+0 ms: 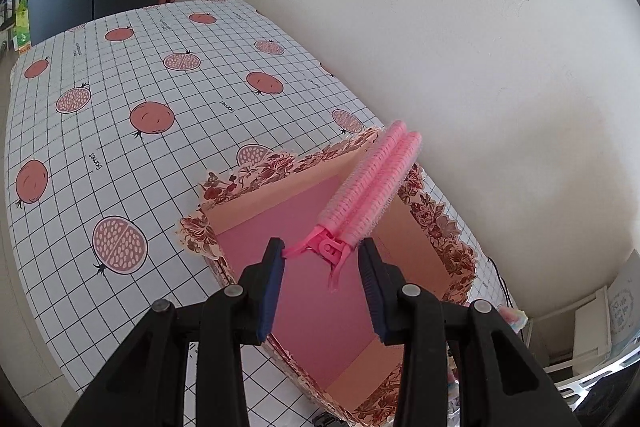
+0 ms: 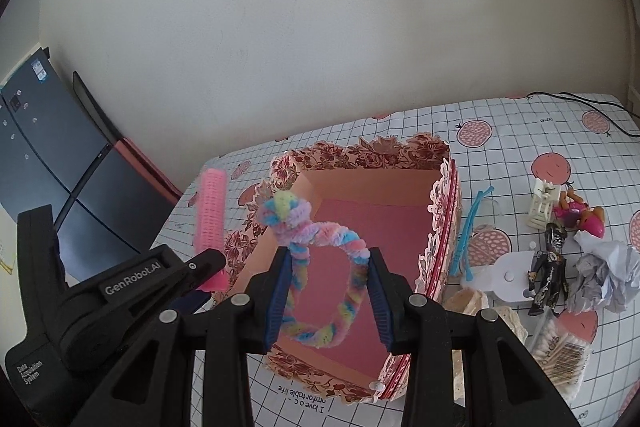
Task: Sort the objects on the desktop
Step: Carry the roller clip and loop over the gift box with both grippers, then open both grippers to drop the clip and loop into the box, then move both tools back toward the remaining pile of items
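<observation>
Left gripper point(image 1: 322, 259) pinches a ribbed pink hair clip point(image 1: 374, 185) by its plastic handles, mid-frame over the floral-edged box point(image 1: 436, 227). Right gripper point(image 2: 329, 259) clamps a fuzzy pastel loop point(image 2: 320, 267) above it; the loop's left side is hidden behind the pad.

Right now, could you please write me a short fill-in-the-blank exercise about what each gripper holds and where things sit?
1. The left hand-held gripper holds a ____ hair roller clip.
2. The right hand-held gripper holds a fuzzy pastel ____.
3. Both items hang over the open flowered ____.
4. The crumpled paper lies on the ____ beside the box.

Answers: pink; ring; box; table
</observation>
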`<state>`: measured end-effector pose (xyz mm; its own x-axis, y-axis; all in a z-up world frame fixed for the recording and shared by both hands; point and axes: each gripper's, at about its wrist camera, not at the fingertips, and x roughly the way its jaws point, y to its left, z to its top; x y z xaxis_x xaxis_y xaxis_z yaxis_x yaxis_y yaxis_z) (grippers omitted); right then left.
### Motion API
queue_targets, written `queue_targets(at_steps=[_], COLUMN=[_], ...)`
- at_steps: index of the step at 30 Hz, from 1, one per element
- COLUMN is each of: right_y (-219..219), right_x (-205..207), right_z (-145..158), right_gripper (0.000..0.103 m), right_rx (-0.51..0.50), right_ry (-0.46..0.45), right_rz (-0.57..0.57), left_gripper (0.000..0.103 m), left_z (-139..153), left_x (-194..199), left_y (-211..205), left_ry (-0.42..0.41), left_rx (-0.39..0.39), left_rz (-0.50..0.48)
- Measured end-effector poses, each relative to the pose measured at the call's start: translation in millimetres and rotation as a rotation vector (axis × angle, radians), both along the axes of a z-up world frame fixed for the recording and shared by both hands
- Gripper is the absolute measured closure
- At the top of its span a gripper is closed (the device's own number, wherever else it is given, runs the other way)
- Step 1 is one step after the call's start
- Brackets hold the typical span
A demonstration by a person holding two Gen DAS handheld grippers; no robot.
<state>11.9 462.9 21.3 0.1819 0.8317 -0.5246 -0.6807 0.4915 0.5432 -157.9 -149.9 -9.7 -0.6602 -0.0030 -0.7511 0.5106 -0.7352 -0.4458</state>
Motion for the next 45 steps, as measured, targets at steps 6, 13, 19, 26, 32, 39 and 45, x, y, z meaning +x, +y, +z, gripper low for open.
queue_targets(at_steps=[6,13,19,26,32,39,45], right_y=[0.8,0.7,1.4,-0.4,-5.0,-10.4,-15.2], right_x=[2.3,4.5,7.2,8.3,9.9,12.9,16.6], right_z=[-3.8,-6.5,-9.9,-10.6,-9.1,-5.9,-4.5], right_gripper=[0.062,0.057,0.046,0.037,0.031,0.024,0.012], right_rx=[-0.013,-0.024,-0.024,-0.028,-0.028,-0.028,-0.03], right_ry=[0.012,0.03,0.047,0.054,0.057,0.06,0.066], right_rz=[-0.002,-0.009,-0.014,-0.026,-0.049,-0.073,-0.086], left_gripper=[0.063,0.064,0.063,0.051,0.037,0.028,0.022], left_z=[-6.5,-7.0,-7.5,-7.6,-6.2,-2.7,1.5], left_x=[-2.8,-1.8,-3.5,-3.0,-1.6,2.5,5.0], left_y=[2.0,4.2,5.7,8.1,6.1,3.9,4.0], left_ry=[-0.026,-0.033,-0.044,-0.053,-0.057,-0.062,-0.061], left_rx=[0.008,0.009,0.011,0.008,0.002,-0.01,-0.015], left_rz=[-0.013,-0.012,-0.018,-0.017,0.006,0.022,0.035])
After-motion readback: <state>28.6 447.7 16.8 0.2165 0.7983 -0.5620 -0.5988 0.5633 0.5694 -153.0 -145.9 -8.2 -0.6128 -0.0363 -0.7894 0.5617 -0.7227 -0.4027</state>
